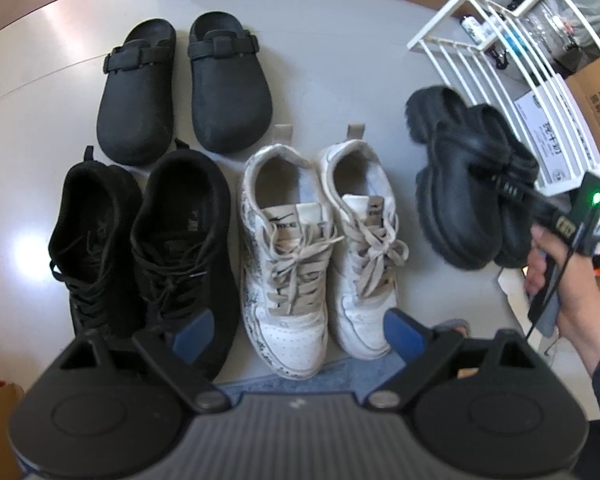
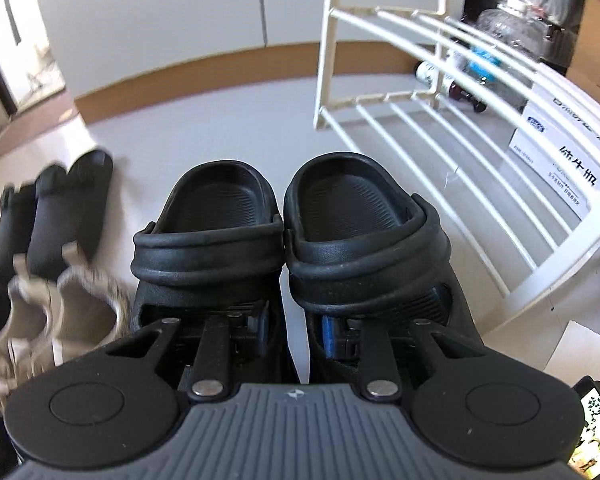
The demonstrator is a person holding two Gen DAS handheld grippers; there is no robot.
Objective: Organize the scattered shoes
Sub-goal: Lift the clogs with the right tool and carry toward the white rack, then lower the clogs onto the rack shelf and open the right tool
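Right gripper (image 2: 294,326) clamped on black clog pair (image 2: 288,232) near white rack (image 2: 452,152), left gripper (image 1: 300,332) spread wide, empty, over white sneakers (image 1: 320,240)

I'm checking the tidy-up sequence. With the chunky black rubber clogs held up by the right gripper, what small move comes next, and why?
Probably lower the pair of chunky black rubber clogs, pinched together by the right gripper, onto the bare floor right of the white lace-up sneakers: the other pairs already sit in rows and that spot is free.

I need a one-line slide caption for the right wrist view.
Right gripper carries a pair of black clogs toward the white shoe rack.
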